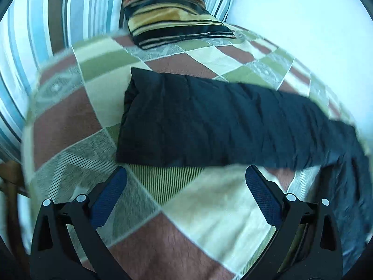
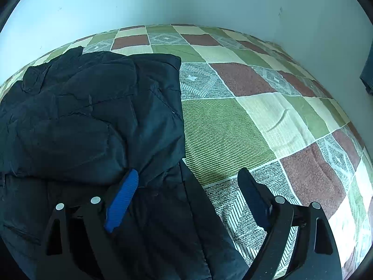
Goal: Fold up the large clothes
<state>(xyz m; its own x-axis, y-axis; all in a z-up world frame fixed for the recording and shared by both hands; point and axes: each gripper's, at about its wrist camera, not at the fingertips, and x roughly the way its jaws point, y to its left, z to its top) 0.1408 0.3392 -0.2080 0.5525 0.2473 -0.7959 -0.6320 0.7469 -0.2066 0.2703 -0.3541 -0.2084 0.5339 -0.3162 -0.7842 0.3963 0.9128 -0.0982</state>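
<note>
While partly folded, dark jacket (image 1: 209, 121) lies on patchwork bedspread (image 1: 209, 210), one long band laid flat, bulk still rumpled in the right view. Left gripper (image 1: 186, 182) released, empty, short of the cloth. Right gripper (image 2: 187, 186) released over jacket edge. Judged midway; folds remain.

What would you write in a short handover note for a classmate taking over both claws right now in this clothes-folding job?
Left claw: open, empty, over the patchwork bedspread, just short of the dark garment.
Right claw: open, gripping nothing; its blue pad lies over the garment's near edge, the other finger over bare bedspread.
Things: the garment lies on the bed; the left view shows a long folded band, the right view a bunched, layered end. A striped cushion sits at the far end.
Done: some folds are in.
Left: probably smooth the bunched end and fold the band shorter.
</note>
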